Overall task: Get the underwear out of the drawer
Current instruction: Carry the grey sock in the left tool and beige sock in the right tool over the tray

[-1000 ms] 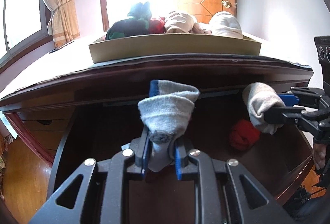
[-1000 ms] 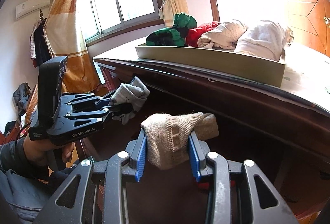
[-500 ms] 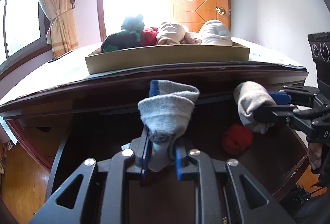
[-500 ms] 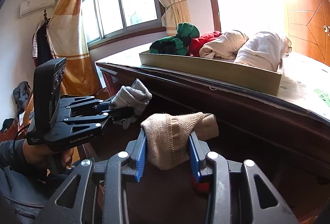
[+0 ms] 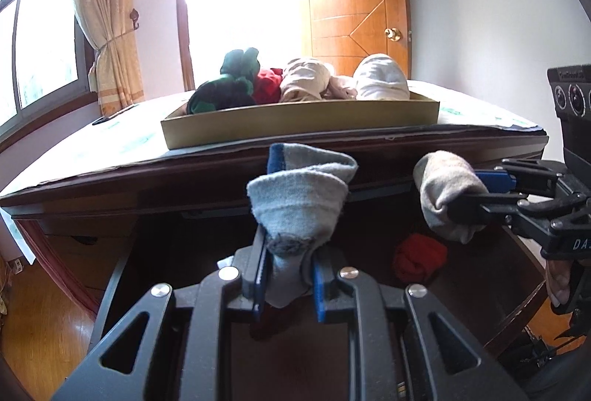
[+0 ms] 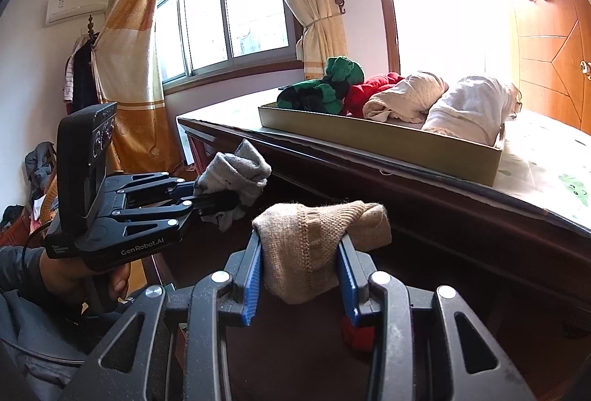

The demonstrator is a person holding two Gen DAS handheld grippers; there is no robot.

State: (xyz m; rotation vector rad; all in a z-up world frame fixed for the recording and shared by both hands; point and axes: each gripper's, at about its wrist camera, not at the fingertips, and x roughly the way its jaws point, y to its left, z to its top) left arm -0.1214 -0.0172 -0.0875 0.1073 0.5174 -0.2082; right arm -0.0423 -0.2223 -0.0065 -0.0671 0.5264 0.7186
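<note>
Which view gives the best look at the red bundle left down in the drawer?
The left wrist view: the red bundle lies in full sight on the drawer floor, below the beige sock in the right gripper. In the right wrist view only a red sliver shows behind that gripper's fingers.

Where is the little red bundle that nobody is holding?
In the left wrist view, the red bundle lies inside the open drawer, low on the right, just below the beige sock held by the right gripper.
</note>
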